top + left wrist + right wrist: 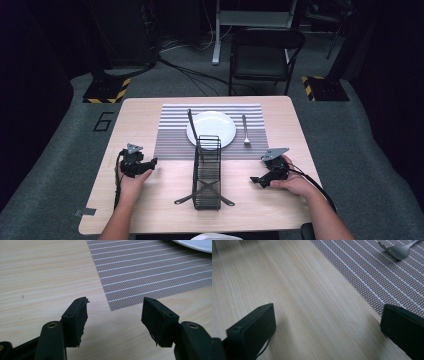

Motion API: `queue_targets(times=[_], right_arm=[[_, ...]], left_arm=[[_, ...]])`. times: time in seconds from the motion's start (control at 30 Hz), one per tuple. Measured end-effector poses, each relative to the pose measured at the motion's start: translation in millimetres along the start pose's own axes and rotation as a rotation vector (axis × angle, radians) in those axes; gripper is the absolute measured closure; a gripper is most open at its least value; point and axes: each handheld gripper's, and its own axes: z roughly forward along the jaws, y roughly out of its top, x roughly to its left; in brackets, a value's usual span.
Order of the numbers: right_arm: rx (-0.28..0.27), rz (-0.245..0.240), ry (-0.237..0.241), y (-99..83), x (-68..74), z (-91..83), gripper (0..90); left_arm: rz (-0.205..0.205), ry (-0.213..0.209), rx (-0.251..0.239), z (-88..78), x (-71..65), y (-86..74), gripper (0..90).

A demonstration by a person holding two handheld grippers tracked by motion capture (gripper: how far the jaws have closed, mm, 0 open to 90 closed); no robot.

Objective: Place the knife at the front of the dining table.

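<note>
A person's hands rest on a pale wooden bench [150,200], each holding a hand-held gripper. The left hand-held gripper [150,164] sits near the left edge, its jaws spread wide over bare wood with nothing between them, just short of the near left corner of a grey striped placemat [172,135]. The right hand-held gripper [256,180], near the right edge, also has its jaws spread and empty above the wood. Between the two stands a black wire rack [207,172], reaching from the near side of the bench to the placemat. On the placemat lies a white plate [215,127], with a fork [245,131] to its right and a dark utensil [192,125] crossing its left rim.
</note>
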Motion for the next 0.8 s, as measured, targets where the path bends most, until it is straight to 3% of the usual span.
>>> queue_targets(times=[0.4, 0.57, 0.8], right_arm=[[0.002, -0.005, 0.002, -0.1, -0.3, -0.2, 0.0], [0.003, -0.005, 0.001, -0.2, -0.3, -0.2, 0.0], [0.002, -0.005, 0.001, -0.2, -0.3, -0.2, 0.0]], left_arm=[[0.032, -0.046, -0.022, -11.6, -23.2, 7.6, 38.8], [0.052, -0.073, -0.022, -20.5, -31.7, 17.8, 40.1], [0.034, -0.093, -0.025, -26.5, -34.5, 28.8, 42.2]])
